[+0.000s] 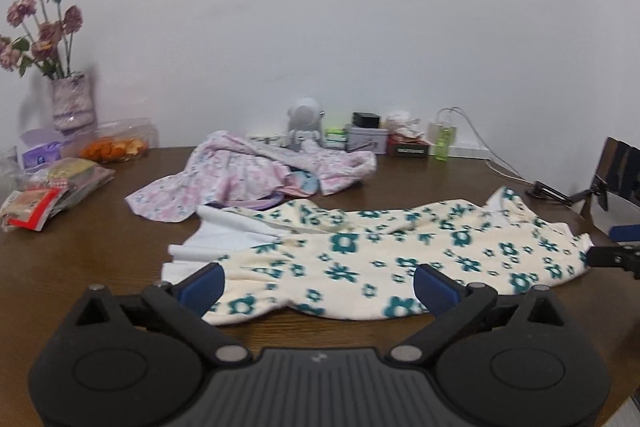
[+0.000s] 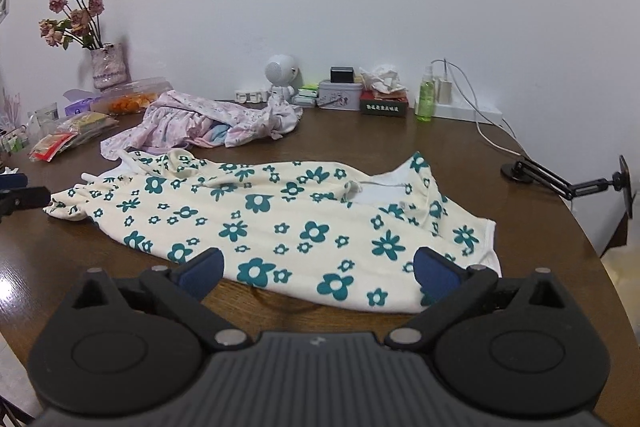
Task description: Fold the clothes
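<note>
A cream garment with teal flowers (image 1: 384, 259) (image 2: 280, 211) lies stretched out and partly folded on the brown table (image 1: 100, 247) (image 2: 460, 147). Behind it sits a crumpled pink floral garment (image 1: 248, 175) (image 2: 208, 123). My left gripper (image 1: 319, 287) hovers open over the near edge of the cream garment, its blue pads wide apart and gripping nothing. My right gripper (image 2: 319, 273) is also open over that garment's near edge, with nothing held. Each gripper shows at the edge of the other's view: the right one (image 1: 612, 255) by the garment's right end, the left one (image 2: 20, 197) by its left end.
A vase of dried roses (image 1: 72, 99) (image 2: 108, 65), snack packets (image 1: 44, 195) (image 2: 68, 135) and a box of orange pieces (image 1: 116, 147) stand at the left. Tins (image 2: 340, 95), a green bottle (image 2: 426, 99), a cable (image 2: 492, 143) and a black stand arm (image 2: 560, 181) line the back and right.
</note>
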The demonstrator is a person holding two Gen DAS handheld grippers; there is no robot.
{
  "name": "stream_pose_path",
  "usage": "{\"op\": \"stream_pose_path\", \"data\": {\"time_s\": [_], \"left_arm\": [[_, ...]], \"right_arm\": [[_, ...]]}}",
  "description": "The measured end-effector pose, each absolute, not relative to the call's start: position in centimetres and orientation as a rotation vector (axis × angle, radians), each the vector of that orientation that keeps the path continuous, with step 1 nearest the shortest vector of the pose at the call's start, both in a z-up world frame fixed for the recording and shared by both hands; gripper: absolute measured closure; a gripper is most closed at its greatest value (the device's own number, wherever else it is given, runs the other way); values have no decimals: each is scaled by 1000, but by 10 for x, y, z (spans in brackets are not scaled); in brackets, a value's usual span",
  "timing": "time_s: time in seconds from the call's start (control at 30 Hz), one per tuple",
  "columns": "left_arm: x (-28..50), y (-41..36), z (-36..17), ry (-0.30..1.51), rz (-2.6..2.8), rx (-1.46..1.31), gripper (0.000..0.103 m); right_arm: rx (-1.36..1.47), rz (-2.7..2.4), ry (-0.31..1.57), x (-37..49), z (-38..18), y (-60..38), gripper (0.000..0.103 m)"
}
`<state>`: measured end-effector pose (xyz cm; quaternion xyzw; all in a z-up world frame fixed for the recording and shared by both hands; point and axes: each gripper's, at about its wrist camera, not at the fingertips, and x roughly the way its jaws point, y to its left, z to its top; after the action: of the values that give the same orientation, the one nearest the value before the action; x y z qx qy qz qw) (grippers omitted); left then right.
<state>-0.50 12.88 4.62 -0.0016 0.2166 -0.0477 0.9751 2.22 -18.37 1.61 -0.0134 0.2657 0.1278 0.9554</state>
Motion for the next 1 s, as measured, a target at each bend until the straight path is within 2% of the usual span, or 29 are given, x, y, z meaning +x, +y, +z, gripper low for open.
{"op": "stream_pose_path", "data": {"time_s": [0.47,1.0], "left_arm": [[-5,115,44,446,-115,13,2],[69,114,60,502,-131,36,2]], "right_arm": [[-35,269,524,12,27,-183,0],[-47,261,567,68,37,-195,0]]}}
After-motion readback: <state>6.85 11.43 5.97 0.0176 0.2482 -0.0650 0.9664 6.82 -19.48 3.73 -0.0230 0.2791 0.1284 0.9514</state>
